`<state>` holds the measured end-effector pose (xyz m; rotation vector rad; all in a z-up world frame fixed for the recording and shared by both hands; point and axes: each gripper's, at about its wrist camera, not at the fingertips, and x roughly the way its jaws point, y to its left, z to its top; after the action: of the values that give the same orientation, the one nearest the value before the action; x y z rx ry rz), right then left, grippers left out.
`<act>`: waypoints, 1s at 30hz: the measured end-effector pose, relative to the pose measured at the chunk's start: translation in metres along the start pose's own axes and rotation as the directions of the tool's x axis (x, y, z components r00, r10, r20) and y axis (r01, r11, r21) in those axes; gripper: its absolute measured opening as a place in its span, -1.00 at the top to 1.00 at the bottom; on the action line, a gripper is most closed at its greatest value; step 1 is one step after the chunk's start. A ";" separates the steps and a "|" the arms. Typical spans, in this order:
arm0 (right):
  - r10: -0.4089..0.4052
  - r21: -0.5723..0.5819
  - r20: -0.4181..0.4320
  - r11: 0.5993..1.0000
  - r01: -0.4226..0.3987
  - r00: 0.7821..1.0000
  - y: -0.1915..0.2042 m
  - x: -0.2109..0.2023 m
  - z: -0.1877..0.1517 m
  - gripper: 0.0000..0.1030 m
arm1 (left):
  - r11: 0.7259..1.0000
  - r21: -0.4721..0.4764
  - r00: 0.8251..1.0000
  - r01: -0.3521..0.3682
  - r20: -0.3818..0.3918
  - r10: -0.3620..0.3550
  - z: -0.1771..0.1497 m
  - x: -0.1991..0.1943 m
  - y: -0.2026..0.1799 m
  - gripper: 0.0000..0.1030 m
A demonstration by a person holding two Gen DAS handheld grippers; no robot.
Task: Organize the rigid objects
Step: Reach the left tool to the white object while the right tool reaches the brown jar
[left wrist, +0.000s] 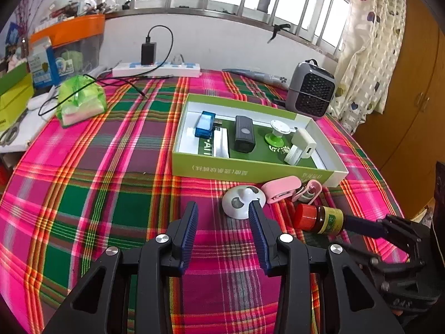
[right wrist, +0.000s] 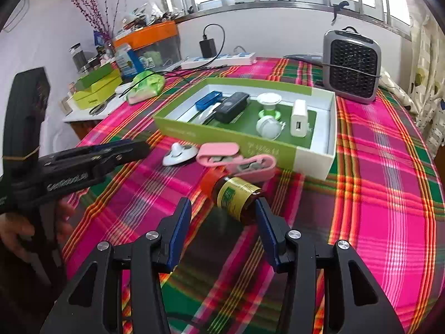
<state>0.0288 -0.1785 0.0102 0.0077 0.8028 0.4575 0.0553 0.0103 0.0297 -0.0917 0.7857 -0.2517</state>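
**Lining up on the brown bottle**

I judge I'm approaching the red-capped brown bottle (right wrist: pixel 236 197), lying on the plaid cloth at six o'clock of the green box (right wrist: pixel 314 164). My right gripper (right wrist: pixel 224 217) tilts downward, jaws wide, empty, bottle's base just between the tips. Next: ease forward, close. My left gripper (left wrist: pixel 222 217) hovers wide beside the white suction hook (left wrist: pixel 242 200).
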 end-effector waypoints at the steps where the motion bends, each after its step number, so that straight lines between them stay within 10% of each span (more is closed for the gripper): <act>1: 0.008 -0.012 -0.004 1.000 -0.008 1.000 0.003 0.000 -0.002 0.06 | 1.000 0.000 1.000 -0.001 -0.002 0.001 0.000 0.001 0.000 0.29; 30: 0.003 -0.173 -0.036 0.985 -0.009 0.999 0.008 0.023 0.017 0.06 | 0.999 -0.012 0.999 0.041 -0.030 -0.042 0.002 0.009 -0.001 0.29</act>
<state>0.0516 -0.1594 0.0080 -0.1598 0.7959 0.5336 0.0628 0.0074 0.0254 -0.1151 0.8161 -0.2886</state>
